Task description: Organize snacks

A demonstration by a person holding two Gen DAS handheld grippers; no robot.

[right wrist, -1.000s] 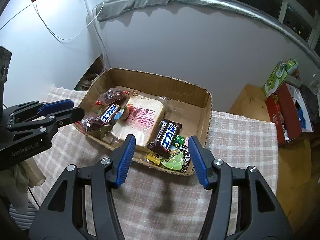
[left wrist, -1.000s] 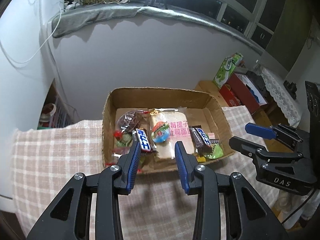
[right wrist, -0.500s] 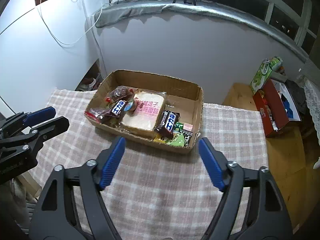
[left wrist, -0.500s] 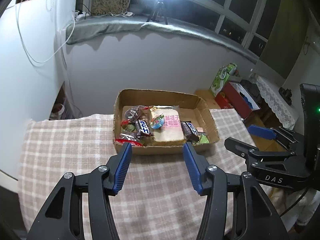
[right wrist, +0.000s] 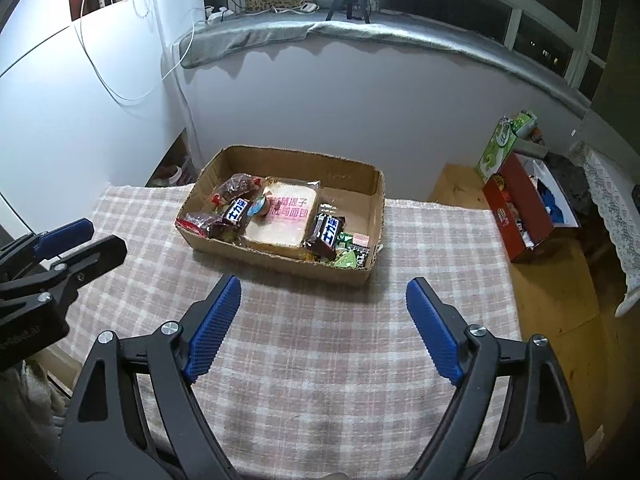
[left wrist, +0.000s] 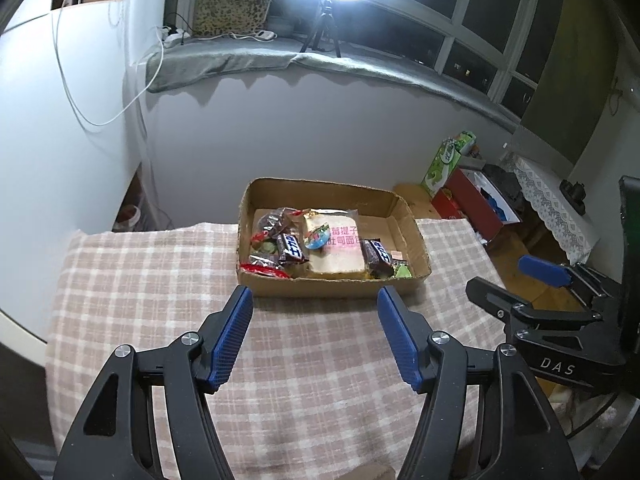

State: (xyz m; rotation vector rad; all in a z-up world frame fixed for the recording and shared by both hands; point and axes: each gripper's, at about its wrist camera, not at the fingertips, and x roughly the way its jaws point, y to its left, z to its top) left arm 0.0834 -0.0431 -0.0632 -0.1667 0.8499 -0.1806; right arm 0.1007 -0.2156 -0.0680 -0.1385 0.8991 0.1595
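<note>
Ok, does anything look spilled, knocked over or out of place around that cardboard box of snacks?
Nothing stands out. The shallow brown cardboard box sits flat on the pink checked tablecloth, with the wrapped bread slice and chocolate bars inside; nothing lies spilled on the cloth. Both the left gripper and right gripper hang open and empty.

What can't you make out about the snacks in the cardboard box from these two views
- Left wrist view: the box's near wall hides the lower edges of the bread pack.
- Right wrist view: small green sweets under a chocolate bar, too small to read.
- Both views: whatever lies beneath the bread pack.
</note>
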